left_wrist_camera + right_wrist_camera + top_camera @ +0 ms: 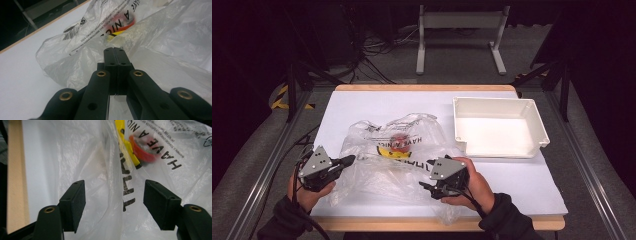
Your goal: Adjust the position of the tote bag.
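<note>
A crumpled clear plastic bag (397, 150) with black lettering lies on the white table, with a red and yellow thing (399, 139) inside it. My left gripper (349, 160) is at the bag's left edge. In the left gripper view its jaws (115, 50) are pressed together, and a fold of the bag (75, 57) seems pinched at the tips. My right gripper (428, 186) is at the bag's near right side. In the right gripper view it (115, 205) stands open, with a loose sheet of bag (155, 145) hanging between the pads and touching neither. The red thing (141, 151) shows beyond.
An empty white tray (492, 151) stands at the back right of the table. The white tabletop (522, 185) has wooden strips along its near and far edges. A metal stand (459, 20) and cables sit on the floor behind.
</note>
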A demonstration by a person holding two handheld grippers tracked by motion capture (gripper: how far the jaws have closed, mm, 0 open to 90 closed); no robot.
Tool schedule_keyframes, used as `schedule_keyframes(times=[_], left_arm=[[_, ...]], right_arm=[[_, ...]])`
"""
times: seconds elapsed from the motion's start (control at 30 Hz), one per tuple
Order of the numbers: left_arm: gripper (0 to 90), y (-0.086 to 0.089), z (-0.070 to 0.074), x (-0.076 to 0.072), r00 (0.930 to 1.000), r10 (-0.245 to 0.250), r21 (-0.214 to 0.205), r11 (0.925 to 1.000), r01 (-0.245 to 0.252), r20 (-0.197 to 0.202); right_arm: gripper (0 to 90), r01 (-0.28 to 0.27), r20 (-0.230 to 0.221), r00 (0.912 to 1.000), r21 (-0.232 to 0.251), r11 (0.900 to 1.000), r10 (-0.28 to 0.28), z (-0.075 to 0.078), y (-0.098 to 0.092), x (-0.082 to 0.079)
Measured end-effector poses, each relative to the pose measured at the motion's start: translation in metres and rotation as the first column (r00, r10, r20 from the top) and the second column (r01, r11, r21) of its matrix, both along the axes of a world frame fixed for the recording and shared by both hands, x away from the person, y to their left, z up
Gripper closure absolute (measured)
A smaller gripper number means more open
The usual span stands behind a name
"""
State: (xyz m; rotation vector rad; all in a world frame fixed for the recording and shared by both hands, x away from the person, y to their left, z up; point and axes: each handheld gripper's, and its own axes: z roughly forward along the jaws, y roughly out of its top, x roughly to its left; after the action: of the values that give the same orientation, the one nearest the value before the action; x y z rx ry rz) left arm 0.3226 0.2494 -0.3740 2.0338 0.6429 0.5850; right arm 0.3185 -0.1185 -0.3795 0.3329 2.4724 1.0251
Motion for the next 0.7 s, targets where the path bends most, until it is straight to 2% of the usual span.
schedule_keyframes(times=[0.13,0.17,0.2,0.27,0.3,0.37,0.4,0.47,0.6,0.7], left_arm=[[89.9,0.006,0.007,-0.005,0.9996,0.012,-0.02,0.9997,-0.012,0.023],[89.9,0.009,0.009,-0.006,0.9994,0.015,-0.027,0.9995,-0.014,0.031],[89.9,0.01,0.01,-0.007,0.9993,0.017,-0.033,0.9993,-0.016,0.032],[89.9,0.012,0.012,-0.008,0.9989,0.022,-0.044,0.9988,-0.02,0.04],[89.9,0.013,0.013,-0.008,0.9989,0.02,-0.039,0.9991,-0.018,0.043],[89.9,0.014,0.014,-0.008,0.9988,0.024,-0.043,0.9988,-0.022,0.042],[89.9,0.014,0.014,-0.007,0.9988,0.022,-0.039,0.999,-0.02,0.043],[89.9,0.012,0.013,-0.006,0.9989,0.023,-0.035,0.9992,-0.021,0.042],[89.8,0.009,0.014,-0.004,0.9983,0.027,-0.022,0.9994,-0.026,0.051],[89.8,0.007,0.016,0.0,0.9975,0.035,-0.017,0.9993,-0.034,0.061]], right_arm=[[40.4,0.041,0.015,0.9991,-0.089,0.9952,-0.04,-0.014,0.012,0.008],[44.3,0.051,0.018,0.9986,-0.103,0.9934,-0.049,-0.017,0.013,0.012],[52.8,0.08,0.03,0.9965,-0.123,0.9892,-0.077,-0.02,0.014,0.016],[64.3,0.114,0.055,0.9927,-0.143,0.9831,-0.107,-0.023,0.014,0.023],[72.2,0.129,0.06,0.9907,-0.135,0.9824,-0.122,-0.023,0.012,0.028],[82.7,0.156,0.1,0.9847,-0.142,0.9774,-0.143,-0.02,0.012,0.034],[86.5,0.16,0.115,0.9828,-0.13,0.9786,-0.145,-0.017,0.011,0.037],[89.8,0.169,0.129,0.9796,-0.114,0.9791,-0.154,-0.012,0.009,0.04],[90.0,0.187,0.153,0.9726,-0.072,0.9797,-0.175,0.004,0.005,0.046],[90.0,0.201,0.187,0.9645,-0.061,0.9777,-0.186,0.017,0.004,0.052]])
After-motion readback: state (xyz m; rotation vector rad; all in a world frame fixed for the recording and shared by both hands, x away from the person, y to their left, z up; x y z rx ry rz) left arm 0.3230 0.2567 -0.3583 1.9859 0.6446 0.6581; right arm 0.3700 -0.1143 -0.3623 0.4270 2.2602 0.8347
